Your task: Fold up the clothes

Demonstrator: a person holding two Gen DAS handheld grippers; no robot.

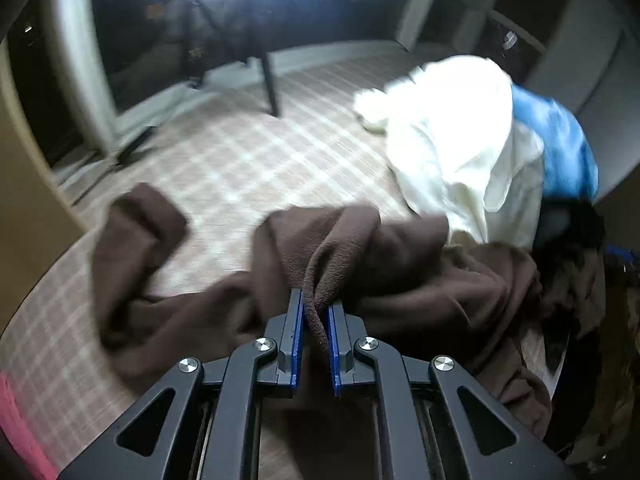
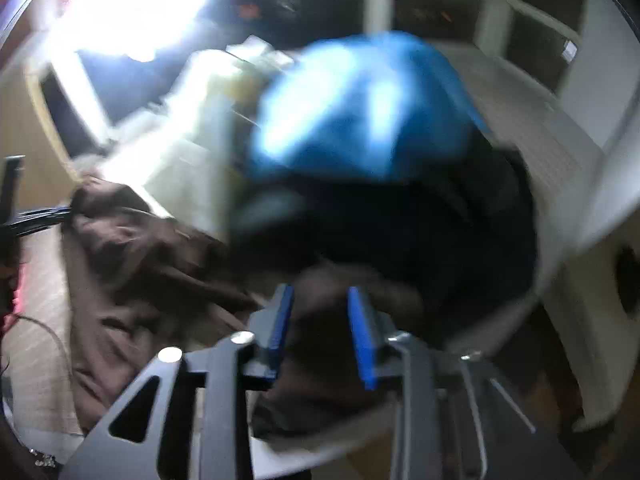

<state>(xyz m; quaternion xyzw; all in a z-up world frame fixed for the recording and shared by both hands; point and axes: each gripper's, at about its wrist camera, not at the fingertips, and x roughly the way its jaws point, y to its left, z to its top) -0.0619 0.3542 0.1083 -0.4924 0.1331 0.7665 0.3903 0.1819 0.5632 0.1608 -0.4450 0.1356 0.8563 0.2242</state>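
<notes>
While angled downward, left tongs pinch brown garment, right tongs parted over it.

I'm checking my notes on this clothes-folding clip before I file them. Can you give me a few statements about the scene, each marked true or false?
1. The left gripper is shut on a fold of the brown garment. True.
2. The white garment lies on top of the brown one's sleeve. False: it lies beyond it, beside the blue garment.
3. The right gripper is clamped shut. False: its jaws stand apart.
4. The tablecloth is checked. True.
</notes>
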